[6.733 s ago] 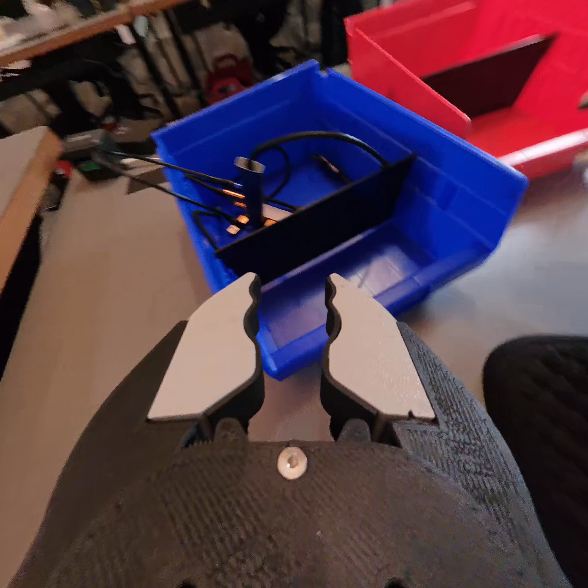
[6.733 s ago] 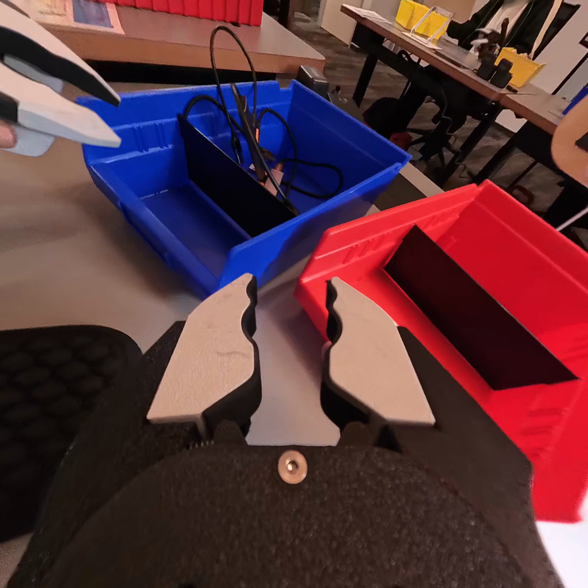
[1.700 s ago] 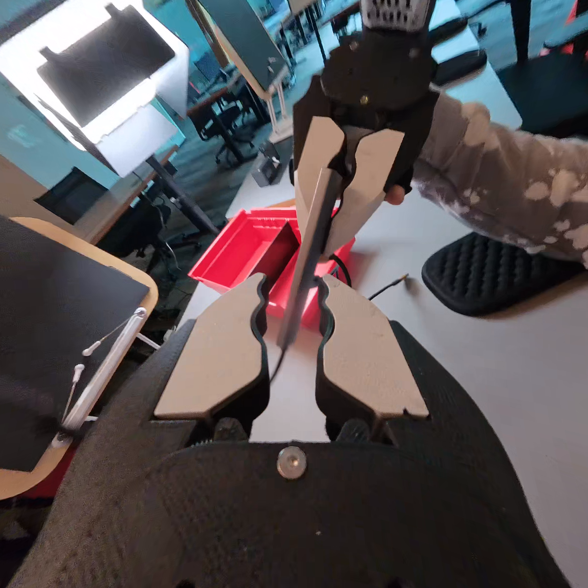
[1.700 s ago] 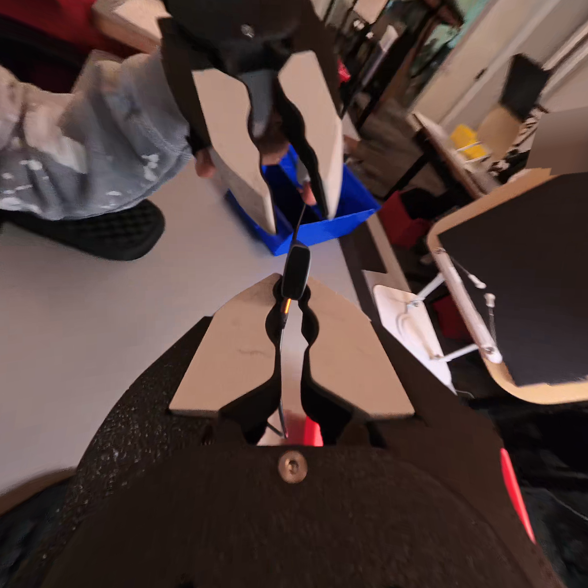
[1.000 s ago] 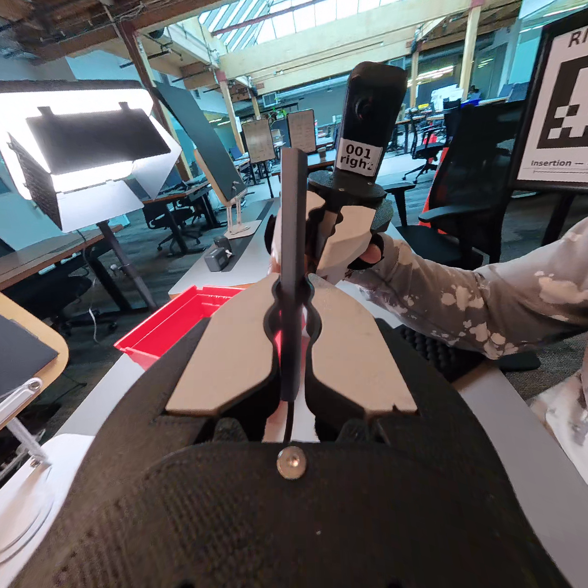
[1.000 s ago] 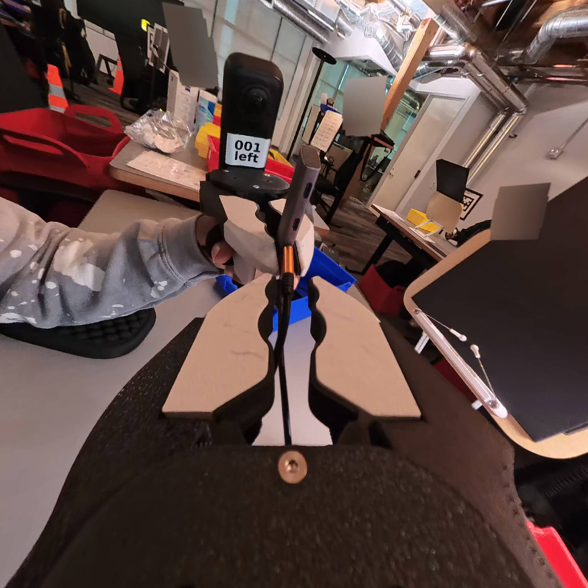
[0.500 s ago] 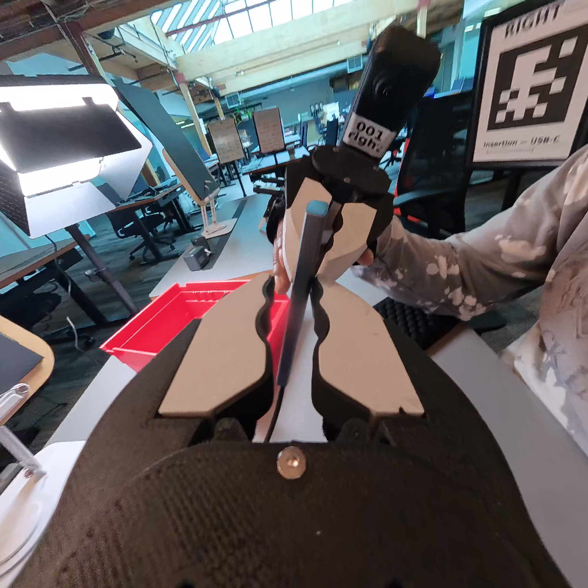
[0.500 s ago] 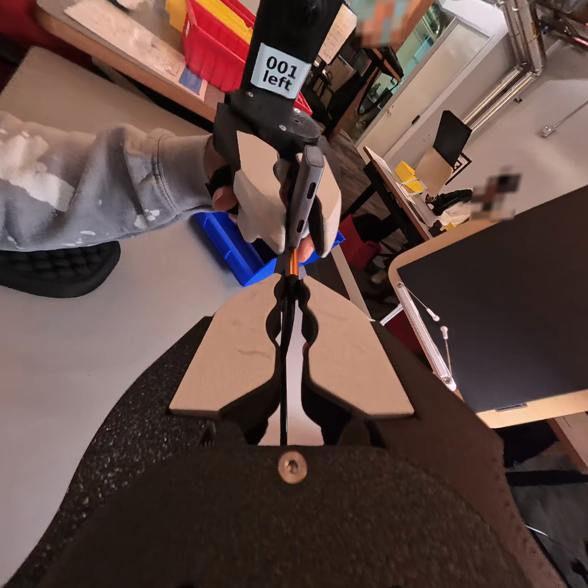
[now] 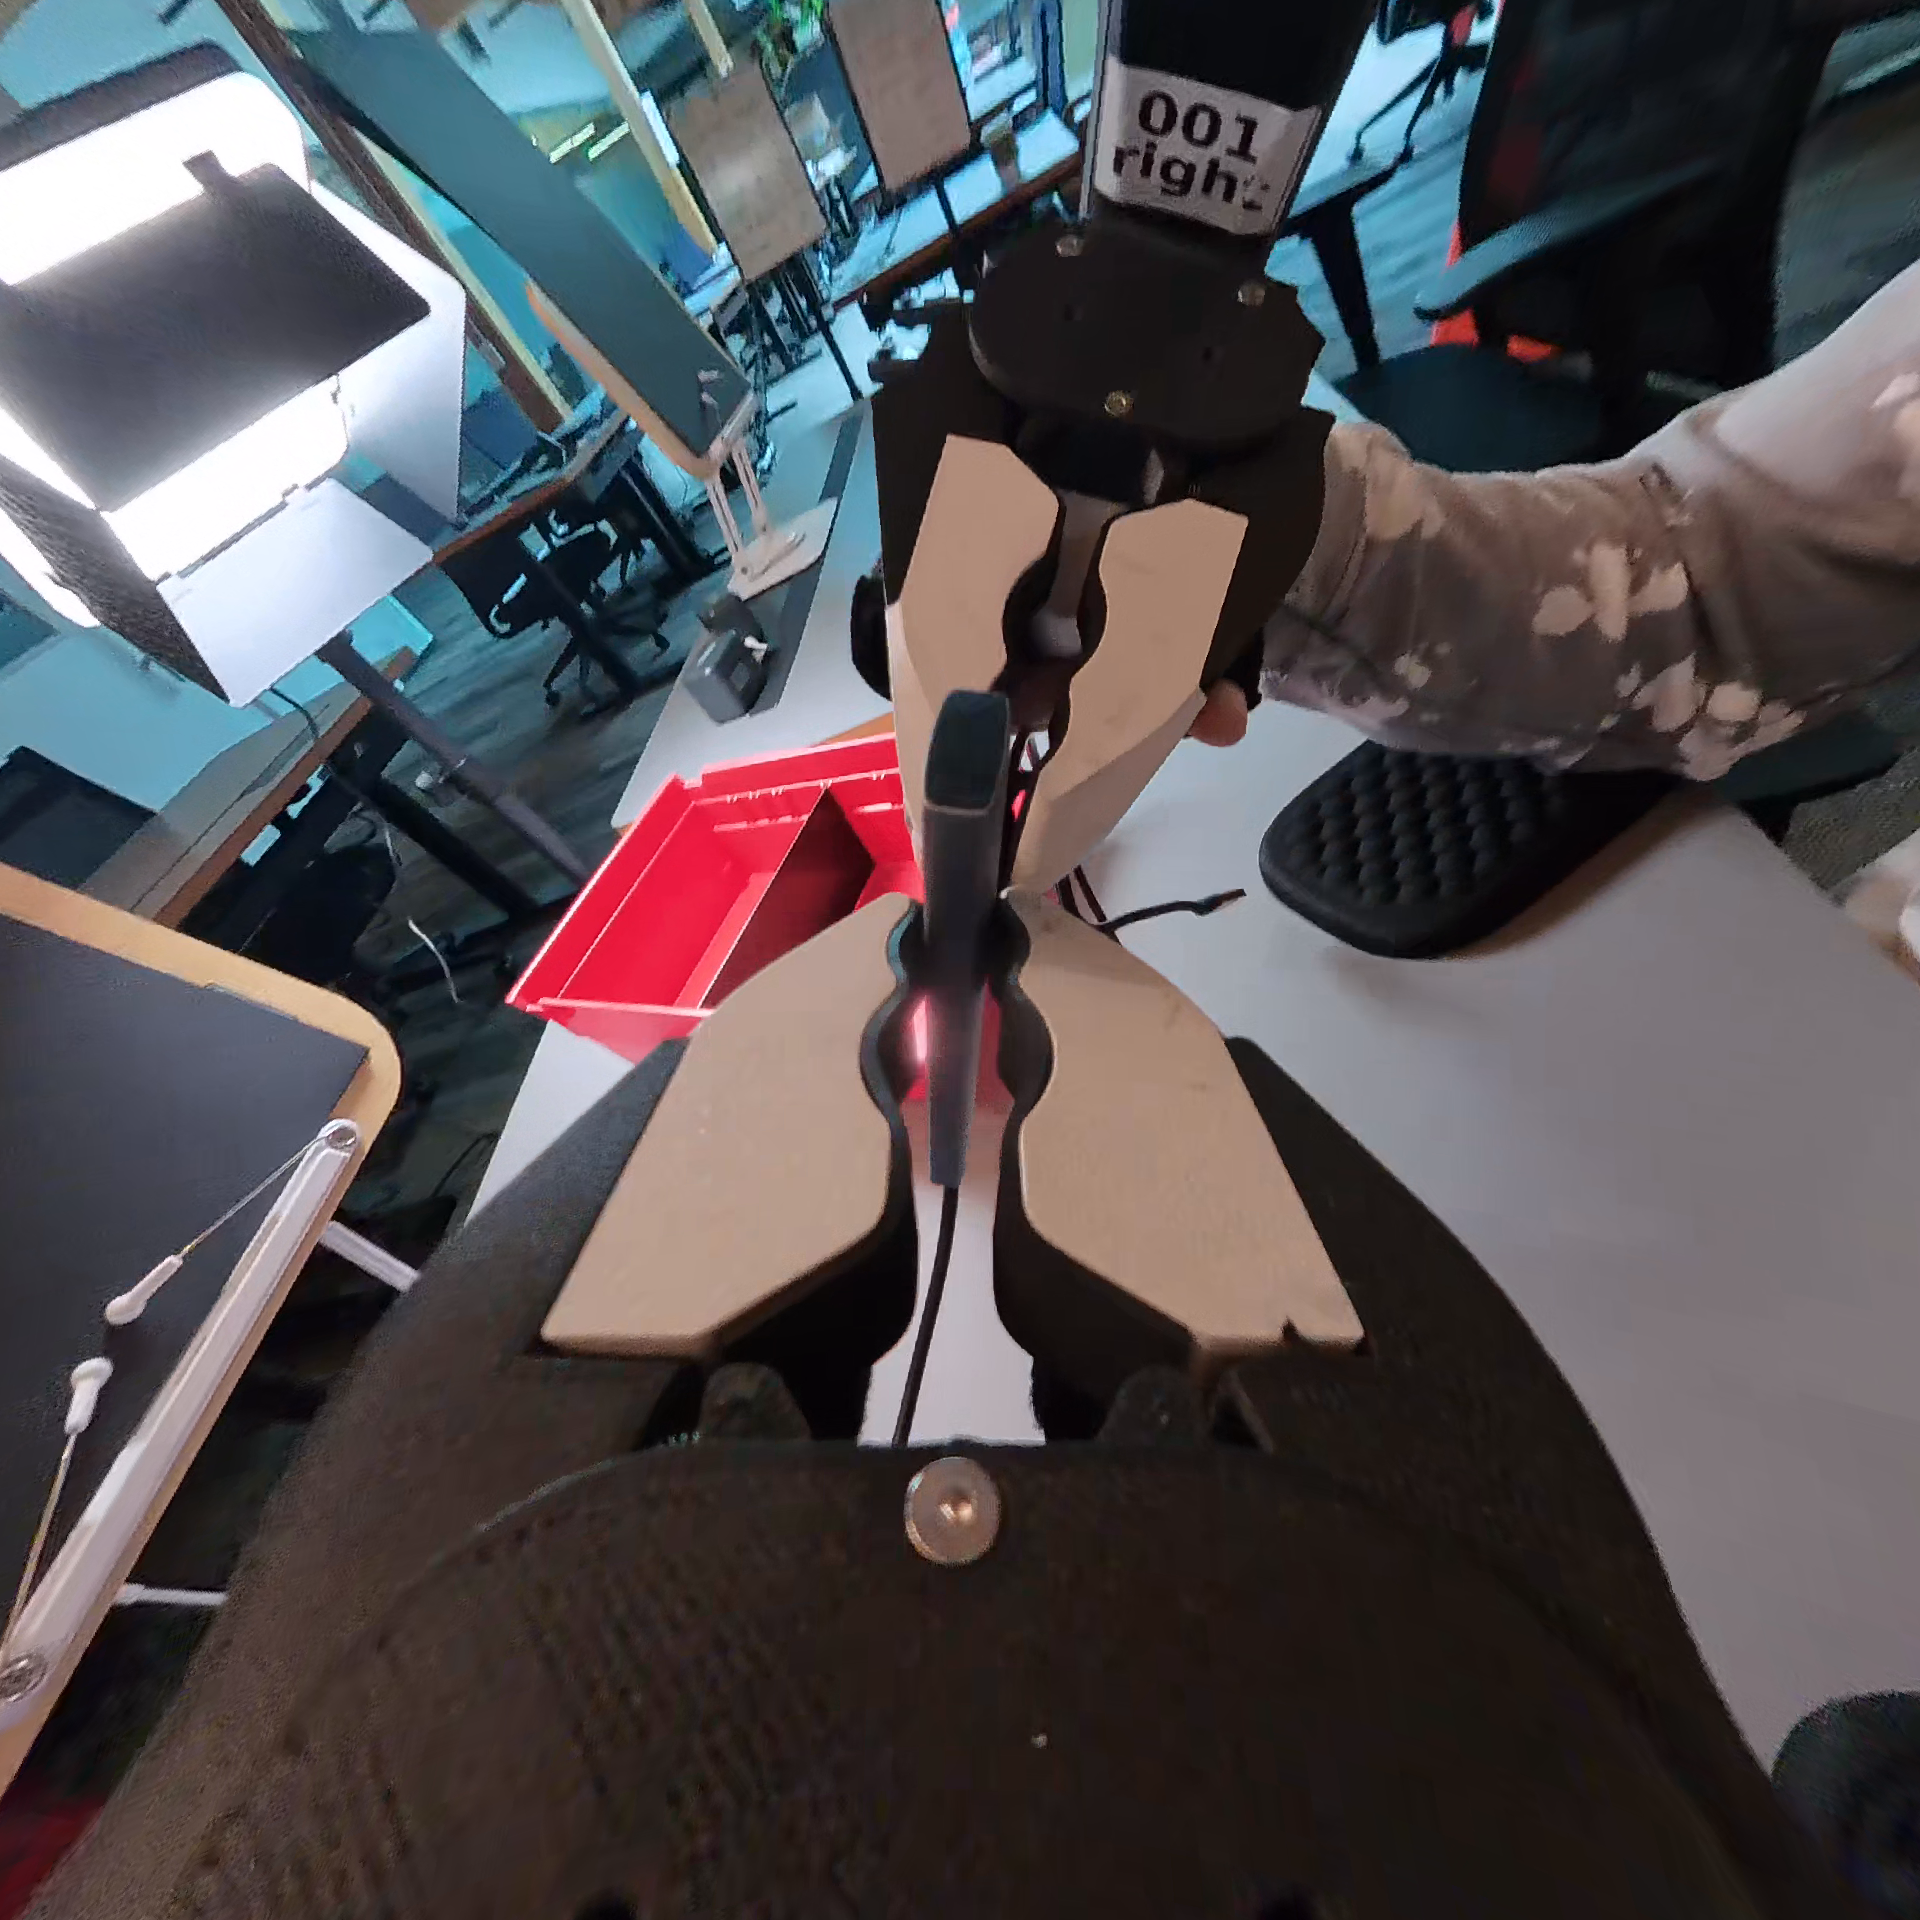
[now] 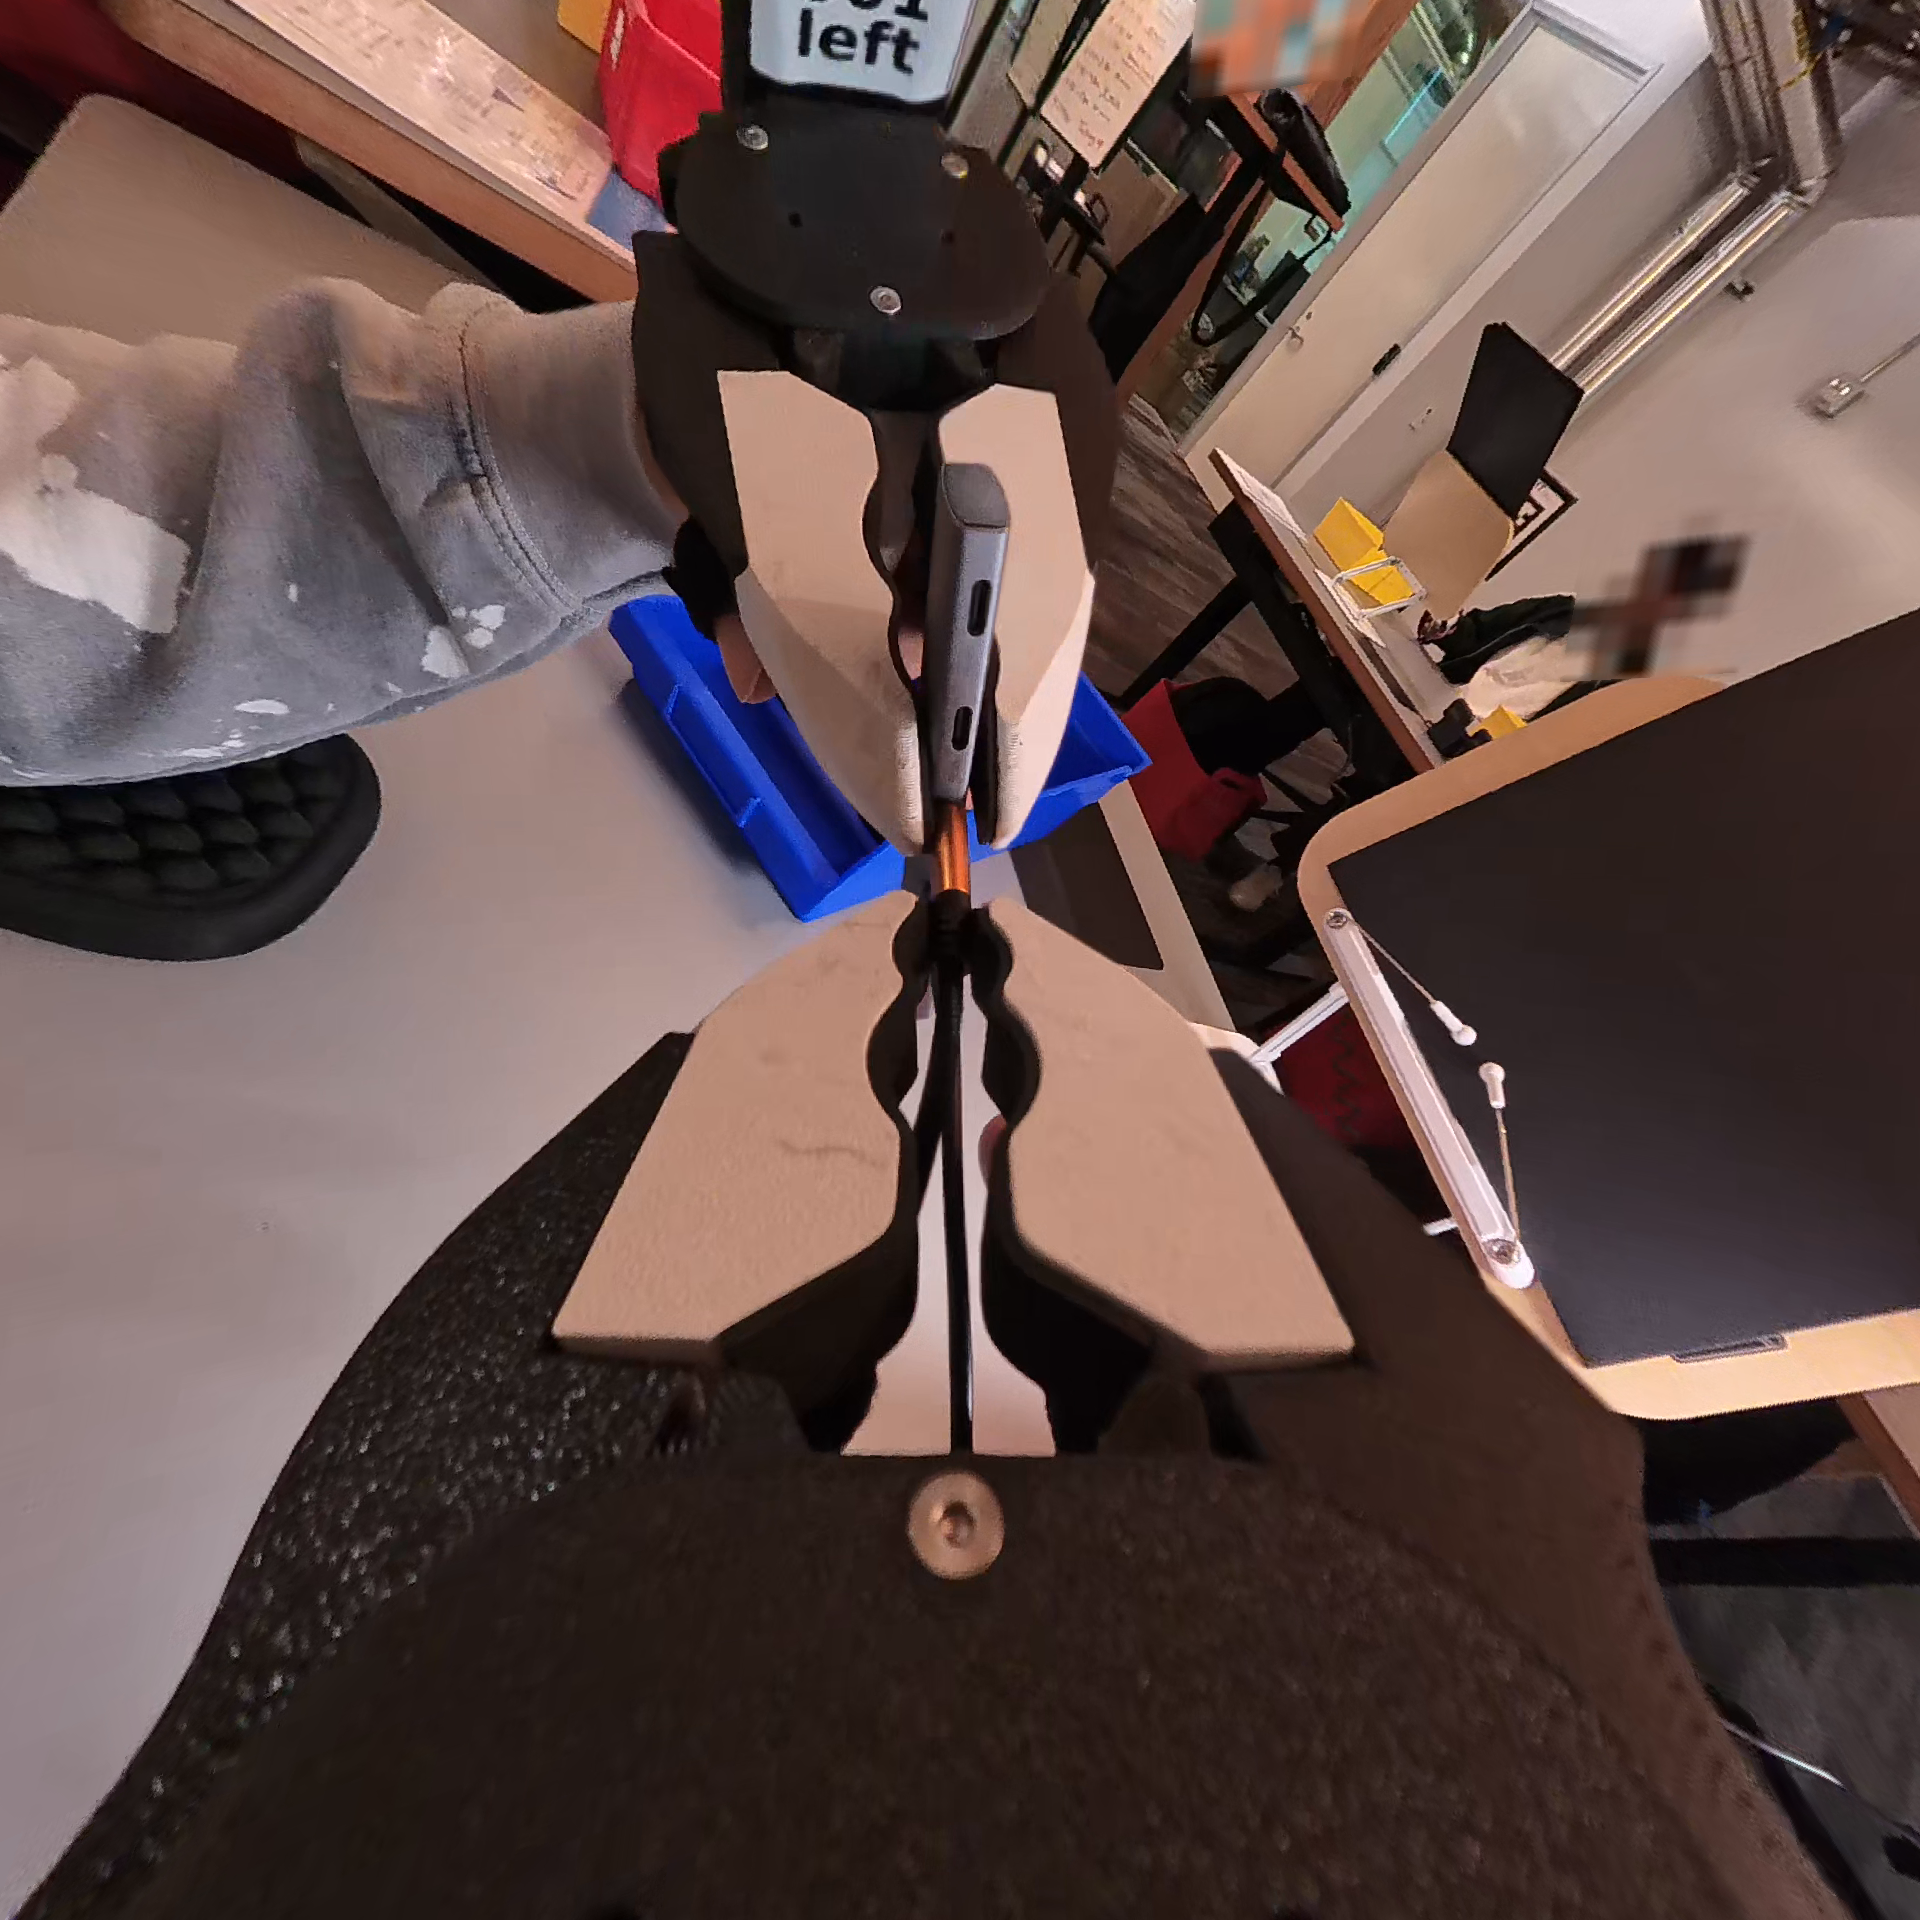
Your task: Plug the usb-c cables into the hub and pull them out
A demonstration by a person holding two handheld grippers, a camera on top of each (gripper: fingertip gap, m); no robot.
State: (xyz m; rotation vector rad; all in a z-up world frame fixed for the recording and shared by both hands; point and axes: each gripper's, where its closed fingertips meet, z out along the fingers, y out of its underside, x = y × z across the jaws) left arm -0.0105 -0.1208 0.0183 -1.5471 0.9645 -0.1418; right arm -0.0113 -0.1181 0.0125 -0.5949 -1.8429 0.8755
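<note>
Both views have tilted downward; left gripper (image 9: 958,925) clamps slim metallic hub (image 9: 961,831).

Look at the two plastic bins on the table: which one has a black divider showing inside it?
The red bin, seen past the left gripper: a dark divider crosses its inside. The blue bin shows only an outer wall and corner.

Red bin (image 9: 717,914) with dark divider sits at the far edge of the grey table (image 9: 1558,1143). Black dimpled pad (image 9: 1444,862) lies on the table, well right of it. Blue bin (image 10: 769,769) on the table's far side. Lit softbox (image 9: 208,416) stands beyond. Black board with wooden rim (image 10: 1662,1039) stands beside the table.
</note>
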